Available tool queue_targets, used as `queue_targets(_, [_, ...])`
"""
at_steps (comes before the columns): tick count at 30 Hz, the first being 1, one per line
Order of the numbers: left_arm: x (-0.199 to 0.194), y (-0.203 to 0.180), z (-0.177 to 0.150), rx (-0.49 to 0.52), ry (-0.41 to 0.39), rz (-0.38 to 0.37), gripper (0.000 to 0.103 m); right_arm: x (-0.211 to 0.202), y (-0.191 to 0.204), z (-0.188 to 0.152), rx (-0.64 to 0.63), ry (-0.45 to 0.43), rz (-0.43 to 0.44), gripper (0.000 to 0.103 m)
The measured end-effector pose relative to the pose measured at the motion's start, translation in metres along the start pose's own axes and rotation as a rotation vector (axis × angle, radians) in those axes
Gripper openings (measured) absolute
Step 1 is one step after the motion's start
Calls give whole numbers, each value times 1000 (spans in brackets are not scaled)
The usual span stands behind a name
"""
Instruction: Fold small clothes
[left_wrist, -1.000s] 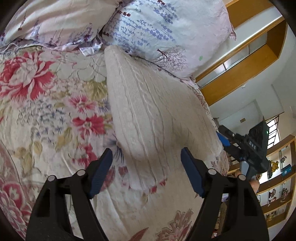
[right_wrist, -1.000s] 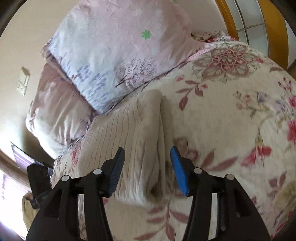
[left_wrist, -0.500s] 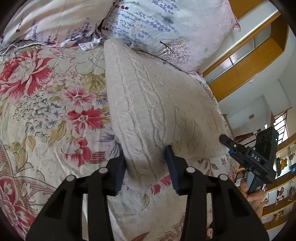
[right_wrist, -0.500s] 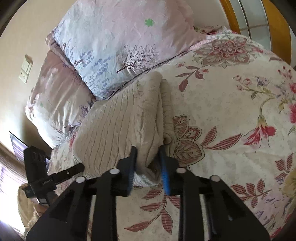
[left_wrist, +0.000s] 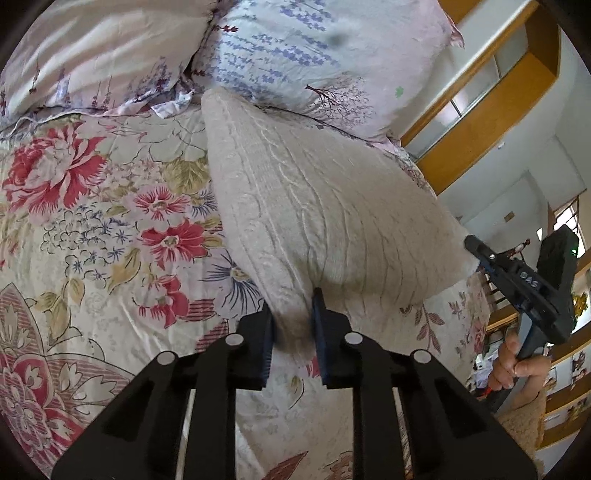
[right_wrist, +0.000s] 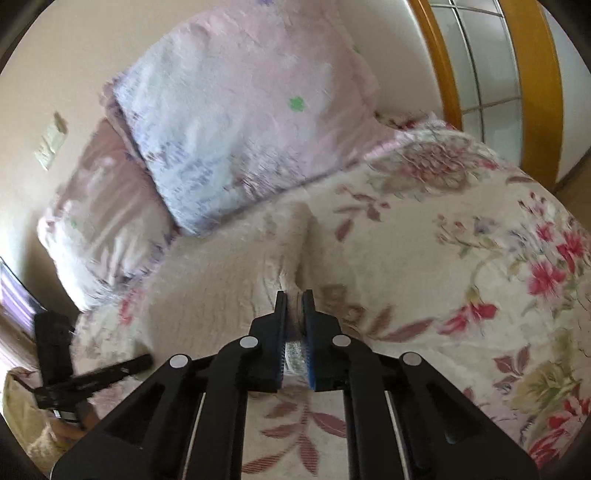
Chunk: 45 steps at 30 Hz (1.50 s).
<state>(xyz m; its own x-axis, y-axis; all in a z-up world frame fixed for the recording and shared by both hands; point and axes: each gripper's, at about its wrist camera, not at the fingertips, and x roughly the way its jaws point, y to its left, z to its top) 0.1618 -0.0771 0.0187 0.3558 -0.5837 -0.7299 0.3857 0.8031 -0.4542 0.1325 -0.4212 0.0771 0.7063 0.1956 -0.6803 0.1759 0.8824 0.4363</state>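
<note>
The sweater (left_wrist: 314, 206) lies on the bed (left_wrist: 92, 229) by the pillows (left_wrist: 325, 55). The left gripper (left_wrist: 291, 328) has just closed on its near corner; the right gripper (right_wrist: 294, 325) pinches the other. A thin pinch could slip when lifted, so the fold goes crooked.

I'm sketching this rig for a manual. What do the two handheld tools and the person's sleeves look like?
Both tools are black plastic: the left tool and right tool have paired linkage bars with silver rivets and blue finger pads. The right tool's body bears white lettering. A fuzzy beige sleeve covers the wrist.
</note>
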Motion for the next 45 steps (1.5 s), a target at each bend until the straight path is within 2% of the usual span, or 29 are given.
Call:
queue_targets(5, [4,6,-5,0,9,-8,18,31,-23,-21,66,114,-47,9])
queue_targets(9, [2,13,-6,-25,22,-50,23,31,-24,-19,75,137,-35,10])
queue_targets(11, [-2,17,-4,-48,21,-83,28,23,-23,-10,87,138,0,20])
queue_targets(12, [-6,19,-2,-60,14,-96,32,20,-23,-5,100,132,9,35])
queue_targets(13, [-10,22,1,-74,1,-115,42,17,-24,2,119,117,23,53])
queue_targets(14, [-12,25,4,-86,-9,-122,51,16,-26,10,137,101,44,58])
queue_targets(15, [-14,29,10,-105,-21,-125,54,17,-28,17,155,92,67,59])
queue_targets(17, [-13,36,18,-144,-31,-134,57,30,-31,32,193,107,126,59])
queue_targets(19, [-6,43,27,-184,-27,-138,58,49,-32,44,215,133,149,59])
queue_targets(23, [7,47,42,-202,-15,-119,58,83,-29,55,228,194,169,57])
queue_targets(24, [10,47,48,-207,-14,-110,58,91,-26,55,226,206,169,50])
queue_targets(25, [12,48,52,-207,-11,-111,59,99,-22,55,219,222,166,30])
queue_targets(26, [15,47,57,-217,-4,-108,59,103,-20,53,209,231,164,18])
queue_targets(27, [16,47,59,-217,-4,-105,59,104,-16,54,194,220,153,12])
queue_targets(28, [18,46,62,-215,-5,-101,59,101,-14,55,181,198,150,10])
queue_targets(31, [18,45,67,-207,-13,-102,61,75,-5,61,112,74,95,8])
queue_targets(32, [18,44,67,-202,-13,-99,61,75,-7,61,113,70,72,8])
queue_targets(34, [22,43,68,-199,-5,-100,61,85,-14,56,120,115,3,8])
queue_targets(36, [26,42,67,-201,3,-98,63,98,-21,48,137,159,-30,8])
queue_targets(39, [29,42,66,-202,7,-95,65,103,-18,43,107,160,-68,10])
queue_targets(41, [30,42,66,-209,10,-100,65,96,-12,47,79,144,-86,13])
queue_targets(43, [27,44,65,-210,7,-103,65,81,-8,49,72,98,-80,24])
queue_targets(45, [27,44,68,-212,8,-106,65,62,0,50,51,36,-41,30])
